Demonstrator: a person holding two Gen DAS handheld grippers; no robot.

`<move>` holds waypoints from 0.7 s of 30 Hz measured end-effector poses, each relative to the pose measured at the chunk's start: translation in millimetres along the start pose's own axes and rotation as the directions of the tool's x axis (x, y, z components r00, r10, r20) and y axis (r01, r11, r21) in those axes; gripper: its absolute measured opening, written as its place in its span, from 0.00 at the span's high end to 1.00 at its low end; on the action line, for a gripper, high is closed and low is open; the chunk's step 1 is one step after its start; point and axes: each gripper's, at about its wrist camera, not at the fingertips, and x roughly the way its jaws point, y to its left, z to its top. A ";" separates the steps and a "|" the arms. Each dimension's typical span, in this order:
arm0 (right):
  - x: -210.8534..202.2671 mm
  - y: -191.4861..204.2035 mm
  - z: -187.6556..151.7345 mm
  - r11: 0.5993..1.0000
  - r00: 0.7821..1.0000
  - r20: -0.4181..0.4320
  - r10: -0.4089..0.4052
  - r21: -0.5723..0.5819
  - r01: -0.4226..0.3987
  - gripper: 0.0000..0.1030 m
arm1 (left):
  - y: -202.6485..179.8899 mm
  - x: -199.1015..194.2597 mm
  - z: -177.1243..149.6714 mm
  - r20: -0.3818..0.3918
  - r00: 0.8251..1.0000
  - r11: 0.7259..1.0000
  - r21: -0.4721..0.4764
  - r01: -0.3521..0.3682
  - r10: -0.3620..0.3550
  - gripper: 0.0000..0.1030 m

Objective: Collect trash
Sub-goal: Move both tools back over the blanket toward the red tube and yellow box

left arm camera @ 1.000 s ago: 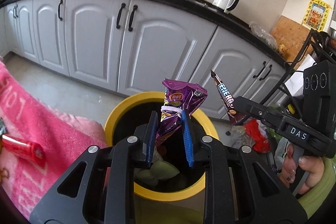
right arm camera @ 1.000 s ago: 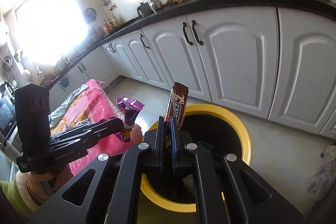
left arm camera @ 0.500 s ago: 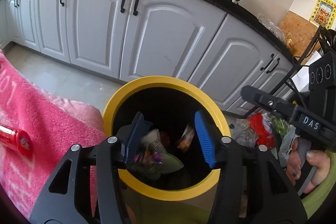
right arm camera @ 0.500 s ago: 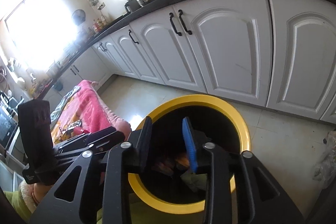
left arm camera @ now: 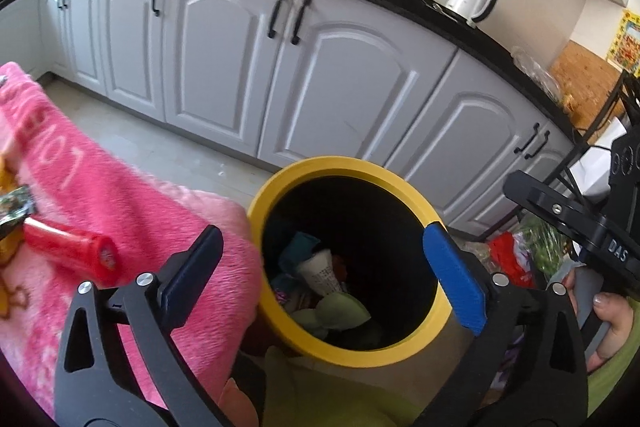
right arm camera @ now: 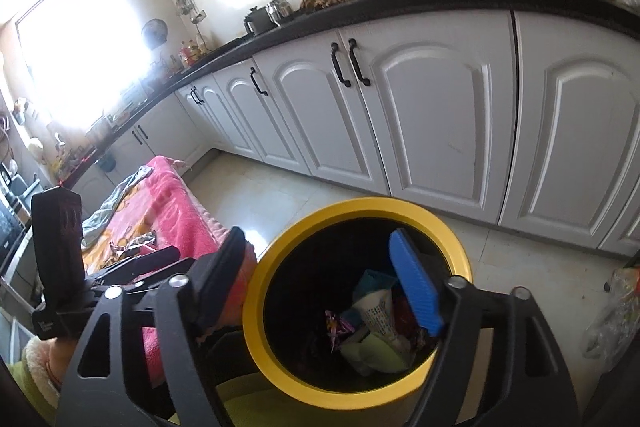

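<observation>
A yellow-rimmed black bin (left arm camera: 340,163) stands on the kitchen floor and holds several wrappers (left arm camera: 320,271); it also shows in the right wrist view (right arm camera: 360,205), with a purple wrapper (right arm camera: 338,327) inside. My left gripper (left arm camera: 320,267) is wide open and empty above the bin's mouth. My right gripper (right arm camera: 320,279) is wide open and empty above the bin too. A red tube-shaped item (left arm camera: 68,247) and a crumpled wrapper (left arm camera: 14,207) lie on the pink blanket (left arm camera: 80,171) at the left.
White cabinets (left arm camera: 224,67) under a black counter run behind the bin. Bags of red and green things (left arm camera: 516,255) sit on the floor right of the bin. A clear plastic bag (right arm camera: 612,315) lies on the floor at the right.
Both grippers opened over the bin. The purple wrapper left my left gripper and the brown bar wrapper left my right gripper; both dropped into the bin. The jaws have since spread wider.
</observation>
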 end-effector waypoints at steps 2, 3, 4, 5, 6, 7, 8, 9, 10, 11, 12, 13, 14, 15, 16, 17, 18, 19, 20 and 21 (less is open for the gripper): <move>-2.0 6.4 0.2 1.000 1.000 0.006 0.001 -0.018 -0.001 0.25 | 6.0 -7.7 0.3 0.011 1.000 1.000 -0.014 -0.013 0.013 0.11; -2.2 8.5 0.5 1.000 1.000 0.007 0.002 -0.027 -0.002 0.25 | 8.4 -11.2 -0.4 0.015 1.000 1.000 -0.019 -0.019 0.019 0.11; -2.7 12.0 0.4 0.999 1.000 0.008 0.003 -0.038 -0.003 0.24 | 11.5 -15.7 -0.8 0.021 0.999 0.999 -0.023 -0.024 0.024 0.11; -2.8 15.4 0.4 0.999 1.000 0.008 0.004 -0.049 -0.003 0.21 | 14.4 -20.0 -1.4 0.027 0.999 0.999 -0.028 -0.028 0.029 0.11; -3.3 19.3 0.1 0.998 1.000 0.011 0.004 -0.059 -0.003 0.18 | 17.1 -23.4 -2.0 0.032 0.999 0.999 -0.032 -0.032 0.033 0.11; -4.3 23.5 -0.3 0.997 1.000 0.015 0.005 -0.071 -0.004 0.18 | 20.5 -28.4 -2.4 0.039 0.998 0.999 -0.036 -0.038 0.039 0.11; -4.8 27.9 -0.3 0.996 1.000 0.016 0.008 -0.084 -0.007 0.18 | 23.3 -32.6 -3.0 0.045 0.998 0.998 -0.039 -0.044 0.045 0.11; -5.1 31.7 -0.2 0.995 1.000 0.015 0.011 -0.095 -0.009 0.18 | 26.3 -37.1 -3.5 0.053 0.997 0.998 -0.041 -0.051 0.053 0.11; -5.3 35.7 0.0 0.994 1.000 0.017 0.013 -0.108 -0.011 0.17 | 28.3 -40.3 -4.1 0.058 0.997 0.997 -0.044 -0.058 0.060 0.11; -6.0 38.7 -0.5 0.993 1.000 0.018 0.013 -0.116 -0.011 0.17 | 31.9 -45.1 -5.0 0.065 0.995 0.997 -0.048 -0.068 0.071 0.11; -6.7 44.0 -0.9 0.991 1.000 0.021 0.017 -0.131 -0.014 0.17 | 35.0 -48.7 -5.8 0.070 0.995 0.996 -0.053 -0.072 0.076 0.11; -7.1 47.3 -1.6 0.990 1.000 0.022 0.019 -0.140 -0.016 0.17 | 38.0 -51.5 -6.7 0.073 0.994 0.995 -0.058 -0.075 0.079 0.11; -7.1 52.6 -2.2 0.988 0.999 0.022 0.024 -0.156 -0.020 0.17 | 41.4 -55.3 -7.3 0.078 0.993 0.995 -0.064 -0.080 0.085 0.11; -7.8 55.9 -3.0 0.986 0.999 0.022 0.025 -0.166 -0.021 0.17 | 45.5 -59.9 -8.0 0.085 0.992 0.994 -0.071 -0.088 0.094 0.11; -8.9 60.2 -4.5 0.984 0.999 0.023 0.026 -0.178 -0.021 0.17 | 47.5 -62.9 -8.1 0.089 0.991 0.993 -0.075 -0.094 0.101 0.11; -8.9 65.1 -5.4 0.981 0.999 0.023 0.028 -0.194 -0.023 0.17 | 51.0 -66.9 -8.7 0.096 0.989 0.992 -0.081 -0.101 0.109 0.11; -9.1 68.6 -5.9 0.979 0.999 0.023 0.029 -0.205 -0.024 0.17 | 53.4 -70.2 -9.2 0.101 0.988 0.991 -0.085 -0.107 0.115 0.11; -9.3 72.3 -6.4 0.976 0.999 0.023 0.030 -0.214 -0.024 0.17 | 57.3 -74.7 -10.3 0.108 0.987 0.989 -0.092 -0.112 0.122 0.11; -9.1 76.8 -7.1 0.973 0.999 0.024 0.031 -0.227 -0.025 0.17 | 61.0 -79.1 -11.1 0.114 0.985 0.988 -0.098 -0.117 0.128 0.11; -9.0 81.4 -8.1 0.971 0.999 0.023 0.034 -0.238 -0.027 0.17 | 63.9 -82.0 -11.1 0.118 0.984 0.987 -0.102 -0.123 0.135 0.11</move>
